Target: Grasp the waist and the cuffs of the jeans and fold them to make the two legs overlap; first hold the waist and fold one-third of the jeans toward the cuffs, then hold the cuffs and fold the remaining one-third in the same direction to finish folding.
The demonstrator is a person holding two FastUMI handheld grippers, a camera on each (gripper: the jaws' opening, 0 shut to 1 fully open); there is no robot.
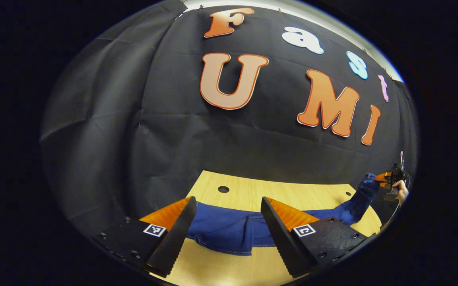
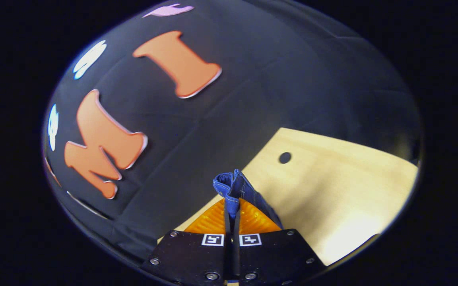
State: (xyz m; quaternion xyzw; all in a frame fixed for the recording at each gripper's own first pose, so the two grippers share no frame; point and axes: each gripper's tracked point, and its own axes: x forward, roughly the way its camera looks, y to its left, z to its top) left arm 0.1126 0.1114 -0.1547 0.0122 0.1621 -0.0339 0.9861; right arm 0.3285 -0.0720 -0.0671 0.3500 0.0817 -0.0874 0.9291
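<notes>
A: Which step is being worked on?

B: I'd judge the first fold, bringing the two legs together. The right gripper (image 2: 232, 216) is pinching a bunched end of the jeans (image 2: 237, 190) between fingers pressed nearly together, and that end is being held up off the wooden table (image 2: 332, 178). Whether it's waist or cuff, I can't tell.

A: And the left gripper (image 1: 229, 230)?

B: Its fingers are standing spread wide, touching nothing, hovering over the near part of the table. The jeans (image 1: 229, 230) are lying across the middle of the table beyond it, one end climbing toward the right edge, where the other gripper (image 1: 388, 176) and a hand (image 1: 402, 190) are holding it raised.

A: What is the next move calling for?

B: Probably the left gripper needing to come down and close on the flat end, so both ends can be carried over together.

A: Counts?

B: One pair of jeans, two grippers, one table. In the table's top I'm counting two holes from the left gripper view, one (image 1: 223, 189) near the far edge, another (image 1: 348, 194) toward the right.
</notes>
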